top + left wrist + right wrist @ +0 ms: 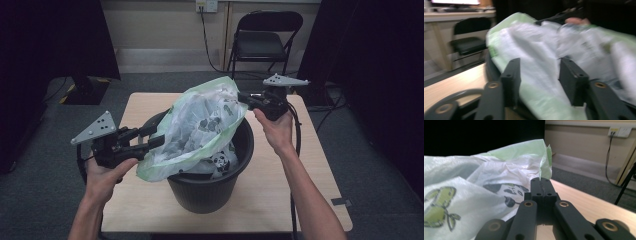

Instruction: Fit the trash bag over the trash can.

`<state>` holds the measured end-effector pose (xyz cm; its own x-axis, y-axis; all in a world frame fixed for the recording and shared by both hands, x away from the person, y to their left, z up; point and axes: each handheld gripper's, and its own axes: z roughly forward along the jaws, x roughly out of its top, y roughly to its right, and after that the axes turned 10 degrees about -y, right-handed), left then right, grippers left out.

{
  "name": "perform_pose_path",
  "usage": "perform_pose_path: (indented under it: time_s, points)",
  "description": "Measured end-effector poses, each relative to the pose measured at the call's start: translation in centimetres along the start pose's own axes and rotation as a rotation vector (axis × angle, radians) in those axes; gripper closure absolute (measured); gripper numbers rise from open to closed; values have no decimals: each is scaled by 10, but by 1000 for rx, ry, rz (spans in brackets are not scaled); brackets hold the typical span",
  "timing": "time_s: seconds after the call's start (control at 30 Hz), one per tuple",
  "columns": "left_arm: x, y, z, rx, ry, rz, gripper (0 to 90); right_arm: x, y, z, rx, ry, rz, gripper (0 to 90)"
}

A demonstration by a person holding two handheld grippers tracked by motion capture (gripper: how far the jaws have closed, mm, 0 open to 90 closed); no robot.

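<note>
A pale wooden desk (310, 165) stands on grey carpet in a dim room, with dark curtains at both sides. Nearest on the desk, toward its front edge, sits a black bin (210, 187), upright, with a few printed scraps lying inside it. A pale green plastic bag (200, 125) stuffed with white printed wrappers hangs tilted over the mouth of the bin, its lower end at the bin's near left rim and its upper end raised toward the far right. The left hand-held gripper (155, 136), held in a hand at the near left of the desk, meets the bag's lower left edge; in the left gripper view its jaws stand apart with a fold of the bag (541, 82) lying between them, and the blur there hides whether they press on it. The right hand-held gripper (243, 98), farther back at the right, is closed on the bag's upper corner; in the right gripper view its jaws are pressed together with the green edge of the bag (545, 162) rising from their tips. Beyond the desk, a black folding chair (265, 37) stands against the pale wall, beside a cable hanging from a wall socket (206, 5).
</note>
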<state>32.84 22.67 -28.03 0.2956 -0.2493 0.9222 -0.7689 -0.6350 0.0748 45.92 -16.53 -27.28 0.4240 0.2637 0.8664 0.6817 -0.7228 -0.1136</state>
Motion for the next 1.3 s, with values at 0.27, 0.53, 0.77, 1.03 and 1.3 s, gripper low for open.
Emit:
perform_pose_path:
  time_s: [0.27,0.53,0.77,1.03,1.3]
  points:
    - [-2,-10,-1,18,8,-42,488,-6,-1,13,-17,-53,-30,900]
    - [-9,-19,-3,54,12,-103,574,0,-9,18,22,-9,-49,900]
    - [-13,-26,-9,16,32,-131,900,-2,-5,18,45,5,-36,900]
    - [-26,-33,1,62,-87,-164,900,-16,6,22,49,-22,-11,900]
    - [-46,-37,7,-7,-130,-171,900,-52,18,32,81,-79,26,900]
